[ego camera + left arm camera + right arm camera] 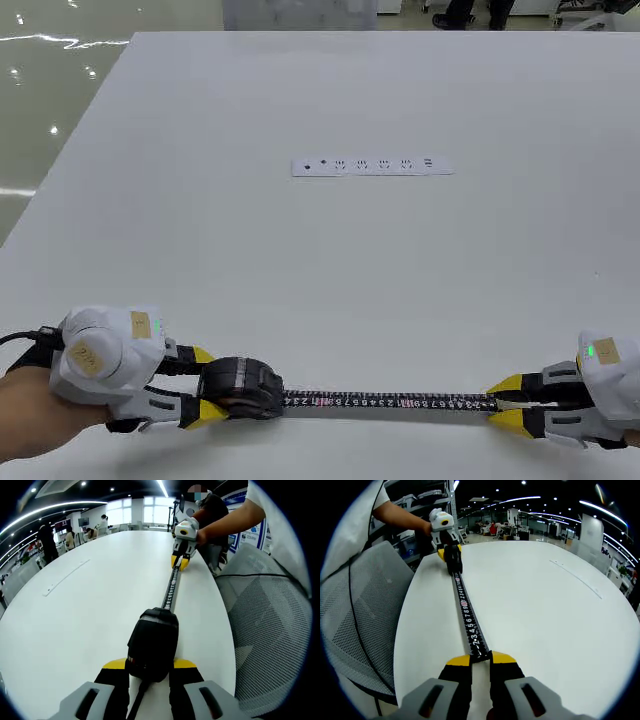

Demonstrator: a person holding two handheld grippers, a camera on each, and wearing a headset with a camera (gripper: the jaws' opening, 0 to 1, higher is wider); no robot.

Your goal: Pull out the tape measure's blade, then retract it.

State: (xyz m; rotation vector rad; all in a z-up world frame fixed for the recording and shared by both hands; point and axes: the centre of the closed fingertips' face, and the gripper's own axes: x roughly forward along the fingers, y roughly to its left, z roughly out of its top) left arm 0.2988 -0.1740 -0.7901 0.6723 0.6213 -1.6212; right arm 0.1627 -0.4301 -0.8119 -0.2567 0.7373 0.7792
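white table (350,260), tape measure (240,387), blade (390,401) outstretched

Head view looks down; gripper views face each other along the blade (390,402).

The left tongs (207,383), gripped in the left hand (30,415), are closed around the tape measure's case (245,388). Well right of the case, the right tongs (503,403) pinch the blade (390,401) at its tip, pointing back toward the case.
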